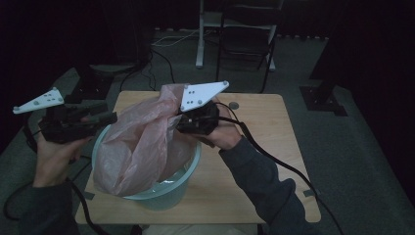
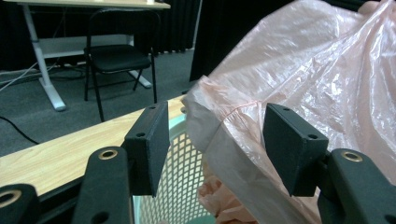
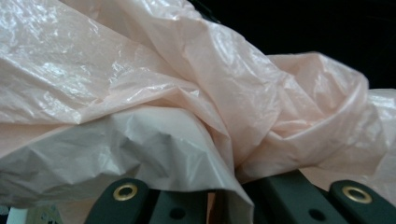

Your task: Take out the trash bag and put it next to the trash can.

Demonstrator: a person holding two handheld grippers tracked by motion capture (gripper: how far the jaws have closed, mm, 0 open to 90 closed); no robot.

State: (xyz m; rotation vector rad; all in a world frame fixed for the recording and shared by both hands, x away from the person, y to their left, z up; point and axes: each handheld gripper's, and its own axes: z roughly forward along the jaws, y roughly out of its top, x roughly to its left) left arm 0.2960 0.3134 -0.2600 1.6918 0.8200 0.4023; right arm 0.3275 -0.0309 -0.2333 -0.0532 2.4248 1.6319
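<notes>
Lining the bin [image 1: 166, 193] on the bench [image 1: 274, 147]: right gripper [image 1: 182, 122] fingers clamp the pink bag [image 1: 142, 142] above it. Left gripper [image 2: 215, 140] fingers stand open at the bag's edge; next, grip and spread it over the rim.

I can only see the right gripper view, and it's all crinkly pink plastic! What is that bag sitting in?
Observer: The pink plastic bag sits in a pale green bin on a wooden table.
Operator: Is the other gripper grabbing it too?
Observer: No. The left gripper is open, with the bag's edge loose between its jaws.
Operator: Is the bin solid?
Observer: No. Its mesh wall is full of little holes.
</notes>
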